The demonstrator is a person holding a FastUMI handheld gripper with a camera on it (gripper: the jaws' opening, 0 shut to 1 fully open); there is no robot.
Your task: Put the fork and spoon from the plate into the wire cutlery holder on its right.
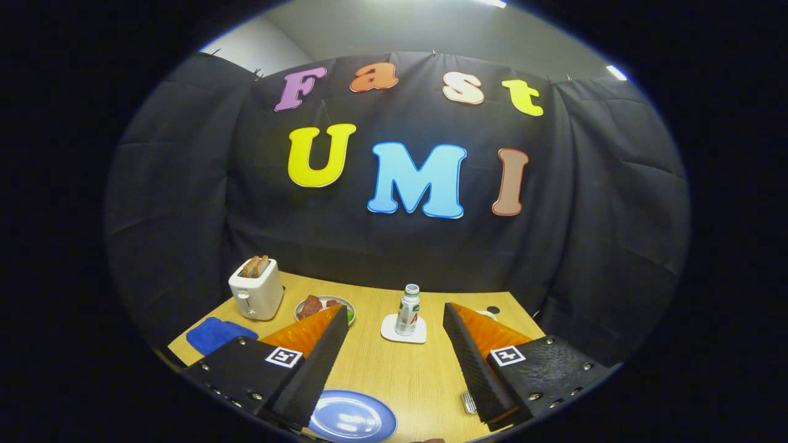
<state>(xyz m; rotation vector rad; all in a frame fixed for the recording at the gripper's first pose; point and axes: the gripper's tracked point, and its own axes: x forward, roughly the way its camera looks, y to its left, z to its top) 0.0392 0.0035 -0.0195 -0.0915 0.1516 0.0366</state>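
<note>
On the far left of the wooden worktop [369,375] lies one blue cloth [212,335], flat, near the left finger's base. Just behind it stands one white toaster [257,289] with two slices of toast [255,266] sticking up from its slots. To the right of the toaster sits one small bowl [348,309] with a green rim holding reddish-brown pieces of food; the tip of the left finger hides part of it.

The gripper [394,320] is wide open, its two fingers spread well apart above the worktop with nothing between them. Near, between the finger bases, lies one blue plate [352,418]; I cannot tell whether a fork or spoon lies on it, as nothing clear shows on its visible face. Farther off, between the fingertips, one small white bottle [408,309] with a green label stands upright on one white coaster [403,330].

Just inside the right finger's base, a small piece of metal wirework [469,403] peeks out, perhaps the cutlery holder, too hidden to tell. Beyond the right fingertip, one small dark round thing [493,309] lies on the far right of the worktop.
</note>
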